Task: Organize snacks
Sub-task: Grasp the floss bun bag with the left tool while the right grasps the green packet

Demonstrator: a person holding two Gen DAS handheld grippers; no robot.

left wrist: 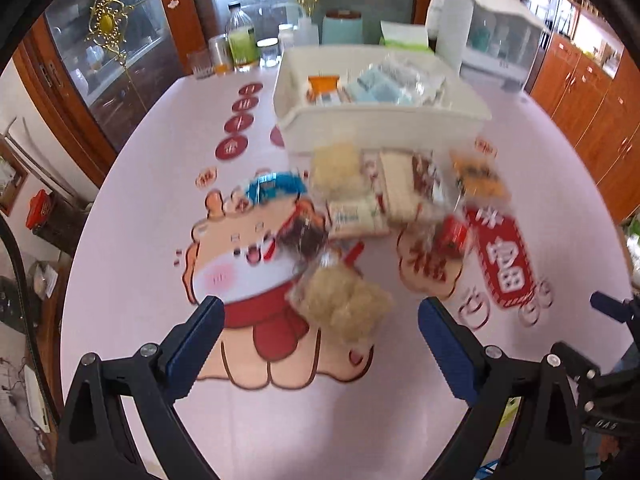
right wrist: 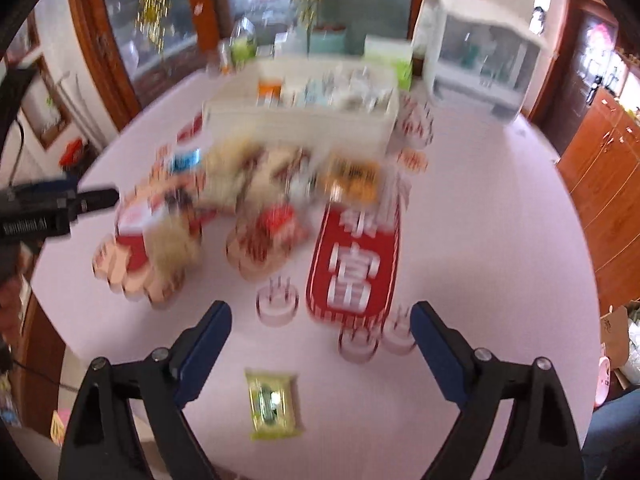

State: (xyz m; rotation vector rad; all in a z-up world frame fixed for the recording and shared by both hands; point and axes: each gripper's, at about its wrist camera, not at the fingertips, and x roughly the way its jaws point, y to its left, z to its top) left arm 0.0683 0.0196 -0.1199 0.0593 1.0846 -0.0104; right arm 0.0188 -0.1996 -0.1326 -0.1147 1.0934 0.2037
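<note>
Pink cloth printed with a cartoon animal and red banners covers the table (left wrist: 140, 240), and most of the snacks lie in a loose heap at the centre of both views. In the left wrist view the left gripper (left wrist: 320, 312) stands with its blue-padded fingers (left wrist: 200, 340) spread wide and nothing between the pads; a clear bag of pale puffed snack (left wrist: 344, 304) lies on the cloth just beyond them, apart from both pads. Farther up the frame sit a second pale bag (left wrist: 336, 168), a blue-topped packet (left wrist: 272, 188), a red packet (left wrist: 452, 236) and an orange packet (left wrist: 476, 176), all near the front wall of a white bin (left wrist: 380, 124) that already holds orange and light-blue packets. In the right wrist view, which is motion-blurred, the right gripper (right wrist: 320, 316) also has its fingers wide apart, holding nothing. A small yellow-green packet (right wrist: 274, 404) lies alone on bare cloth at the lower centre, between the two finger arms and nearer the camera than the tips, well apart from the heap. At the upper right of both views stands a white cabinet-shaped container (left wrist: 496, 44).
</note>
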